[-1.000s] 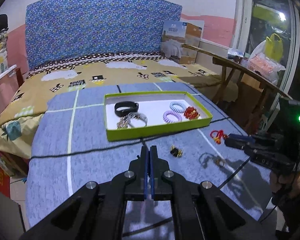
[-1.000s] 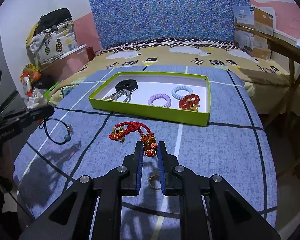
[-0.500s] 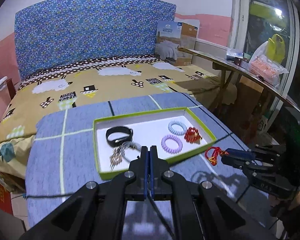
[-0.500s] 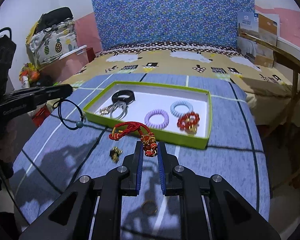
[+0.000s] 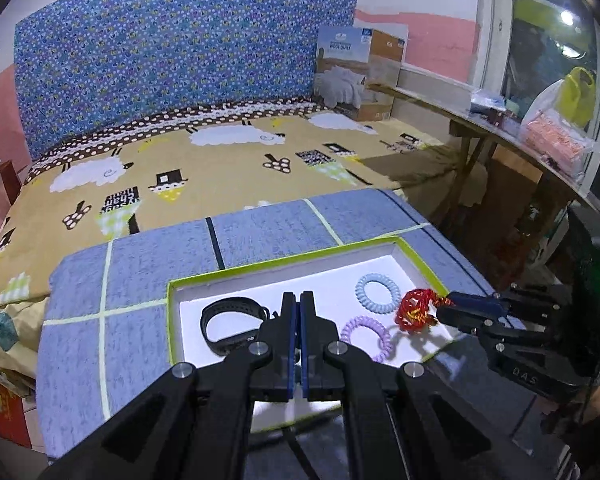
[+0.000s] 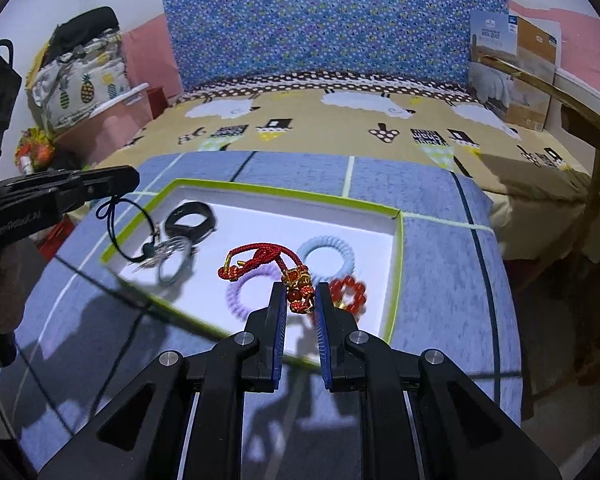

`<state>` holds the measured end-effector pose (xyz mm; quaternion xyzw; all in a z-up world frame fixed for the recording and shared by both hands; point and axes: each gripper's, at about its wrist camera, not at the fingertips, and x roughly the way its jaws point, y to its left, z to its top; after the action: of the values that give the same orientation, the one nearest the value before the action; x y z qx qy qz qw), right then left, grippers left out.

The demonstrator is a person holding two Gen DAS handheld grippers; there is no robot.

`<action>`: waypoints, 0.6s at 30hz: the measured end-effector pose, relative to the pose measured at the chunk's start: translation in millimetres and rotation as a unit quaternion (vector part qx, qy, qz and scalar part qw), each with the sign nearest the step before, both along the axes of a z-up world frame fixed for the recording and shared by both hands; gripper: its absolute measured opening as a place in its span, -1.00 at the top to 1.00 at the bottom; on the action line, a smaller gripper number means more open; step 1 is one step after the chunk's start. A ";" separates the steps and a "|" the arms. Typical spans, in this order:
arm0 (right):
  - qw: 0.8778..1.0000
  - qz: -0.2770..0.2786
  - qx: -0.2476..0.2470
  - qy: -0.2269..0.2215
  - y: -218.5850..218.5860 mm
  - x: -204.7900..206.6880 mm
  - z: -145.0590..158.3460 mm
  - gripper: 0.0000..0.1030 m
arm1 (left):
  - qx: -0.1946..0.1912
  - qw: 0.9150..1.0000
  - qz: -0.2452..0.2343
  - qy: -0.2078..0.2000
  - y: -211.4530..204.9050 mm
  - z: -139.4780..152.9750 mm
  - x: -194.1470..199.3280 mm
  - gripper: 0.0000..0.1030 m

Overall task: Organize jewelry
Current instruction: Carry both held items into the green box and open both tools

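Carrying is the step: the right tool (image 6: pixel 299 304) grips a red cord bracelet (image 6: pixel 260 262) above the green tray (image 6: pixel 396 264), the left tool (image 5: pixel 300 312) pinches a black cord (image 6: pixel 130 232); next, release inside.

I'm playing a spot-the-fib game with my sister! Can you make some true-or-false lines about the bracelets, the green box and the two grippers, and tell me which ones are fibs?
1. The right gripper is shut on a red braided cord bracelet with gold beads. True.
2. The left gripper carries a thin black cord bracelet with a teal bead. True.
3. The shallow green-rimmed box with a white floor is empty. False: it holds a black band, a light blue spiral hair tie and a lilac spiral hair tie, among other pieces.
4. The light blue spiral hair tie lies on the blue checked cloth. False: it lies inside the box.
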<state>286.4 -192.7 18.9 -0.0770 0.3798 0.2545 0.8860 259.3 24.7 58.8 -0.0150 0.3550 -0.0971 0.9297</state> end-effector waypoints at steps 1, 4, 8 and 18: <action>1.000 -0.001 -0.002 0.002 0.9 5.8 -1.2 0.72 | 0.002 1.000 0.000 0.005 -0.9 -3.3 6.1 0.97; 1.000 -0.004 -0.006 0.008 4.0 22.5 -4.8 0.72 | 0.002 1.000 -0.001 0.014 -3.1 -10.3 20.7 0.97; 1.000 -0.005 -0.011 0.013 8.8 40.4 -8.4 0.72 | 0.000 1.000 -0.003 0.019 -5.7 -14.9 35.2 0.97; 0.999 -0.012 -0.021 0.042 14.2 70.7 -27.5 0.72 | 0.002 0.999 -0.002 0.037 -7.1 -36.1 57.4 0.97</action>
<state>357.1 -178.5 -8.6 -0.0803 0.4230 0.2391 0.8703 316.7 17.6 22.6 -0.0163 0.3896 -0.0977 0.9157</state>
